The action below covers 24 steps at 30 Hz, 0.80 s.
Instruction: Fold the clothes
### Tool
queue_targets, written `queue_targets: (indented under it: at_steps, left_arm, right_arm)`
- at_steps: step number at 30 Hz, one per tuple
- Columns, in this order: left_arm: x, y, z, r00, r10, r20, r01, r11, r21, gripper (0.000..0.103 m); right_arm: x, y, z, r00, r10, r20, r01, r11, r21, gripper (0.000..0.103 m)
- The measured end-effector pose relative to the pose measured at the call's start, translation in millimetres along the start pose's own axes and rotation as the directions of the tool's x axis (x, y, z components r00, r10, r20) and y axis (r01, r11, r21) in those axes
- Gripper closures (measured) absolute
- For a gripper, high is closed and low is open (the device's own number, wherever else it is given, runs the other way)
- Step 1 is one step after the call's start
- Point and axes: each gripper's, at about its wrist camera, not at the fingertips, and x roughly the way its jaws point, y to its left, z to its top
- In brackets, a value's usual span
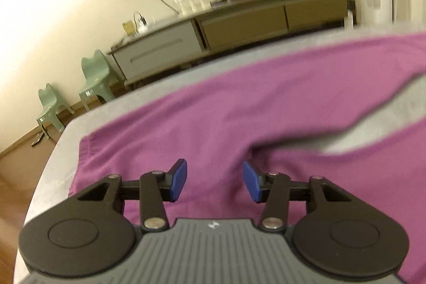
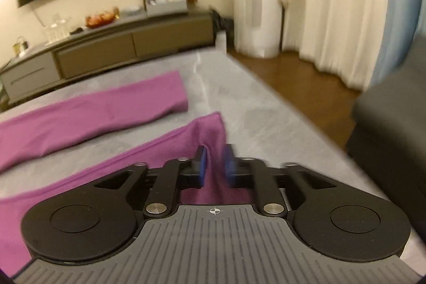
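Pinching purple sleeve (image 2: 207,129), right gripper (image 2: 215,164)

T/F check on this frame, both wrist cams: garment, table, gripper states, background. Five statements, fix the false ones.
1. The garment on the grey table is purple. True.
2. The left gripper is clamped on the fabric. False: its blue fingers stand wide apart above the cloth, holding nothing.
3. A fold of purple cloth sits between the right gripper's fingers. True, with the fingers close on it; blur makes firm contact hard to confirm.
4. Both sleeves are already folded over the body. False: in the right wrist view one sleeve lies stretched out flat on the table.
5. Two red chairs stand by the wall. False: the chairs are pale green.
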Motion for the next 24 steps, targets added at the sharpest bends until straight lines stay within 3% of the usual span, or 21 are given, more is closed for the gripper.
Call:
queue_targets:
  at_steps: [1,2,4,6,8,9,12,14,16,19,24]
  left_arm:
    - [3.0,-2.2,-2.5,1.000,0.009,-0.015,-0.009,1.000,0.018,0.055]
    - [1.9,-2.2,-3.2,1.000,0.012,-0.015,-0.012,1.000,0.027,0.055]
    - [-2.0,4.3,-4.7,1.000,0.017,-0.011,-0.017,1.000,0.019,0.055]
    - [-7.3,16.9,-6.4,1.000,0.021,-0.005,-0.021,1.000,-0.012,0.055]
    - [-6.2,39.4,-16.1,0.999,0.040,-0.021,-0.042,0.997,-0.066,0.055]
    - [-3.4,55.4,-22.9,0.997,0.059,-0.040,-0.063,0.993,-0.096,0.055]
    - [5.0,107.7,-49.0,0.989,0.105,-0.107,-0.125,0.970,-0.207,0.055]
    - [6.7,136.0,-68.1,0.978,0.127,-0.163,-0.165,0.956,-0.243,0.056]
    - [8.2,164.0,-87.2,0.964,0.147,-0.220,-0.206,0.939,-0.275,0.057]
    - [2.1,186.0,-116.4,0.955,0.144,-0.258,-0.215,0.938,-0.272,0.055]
    - [-34.6,196.4,-144.7,0.968,0.081,-0.238,-0.146,0.952,-0.270,0.054]
  right_arm:
    - [5.9,-0.5,1.7,1.000,-0.004,-0.012,0.004,1.000,0.031,0.057]
    - [6.6,-1.2,4.1,1.000,-0.006,-0.017,0.007,0.998,0.061,0.058]
    - [-8.5,-0.8,7.9,0.999,0.018,0.039,-0.021,0.995,0.096,0.051]
    - [-25.0,8.3,3.9,0.995,0.081,0.061,-0.084,0.995,0.047,0.048]
    - [-30.9,29.0,-7.1,0.985,0.170,0.005,-0.169,0.984,-0.057,0.048]
    - [-30.1,34.5,-9.8,0.985,0.175,-0.014,-0.175,0.981,-0.084,0.048]
    - [-20.2,42.2,-12.9,0.992,0.117,-0.051,-0.123,0.985,-0.123,0.051]
    - [-13.6,47.3,-15.0,0.994,0.078,-0.074,-0.089,0.985,-0.150,0.039]
    - [-7.0,52.4,-17.0,0.995,0.038,-0.096,-0.055,0.982,-0.178,0.039]
    - [2.9,60.1,-20.1,0.992,-0.023,-0.127,-0.006,0.975,-0.221,0.037]
    - [9.4,79.7,-24.6,0.984,-0.135,-0.116,0.090,0.939,-0.332,0.033]
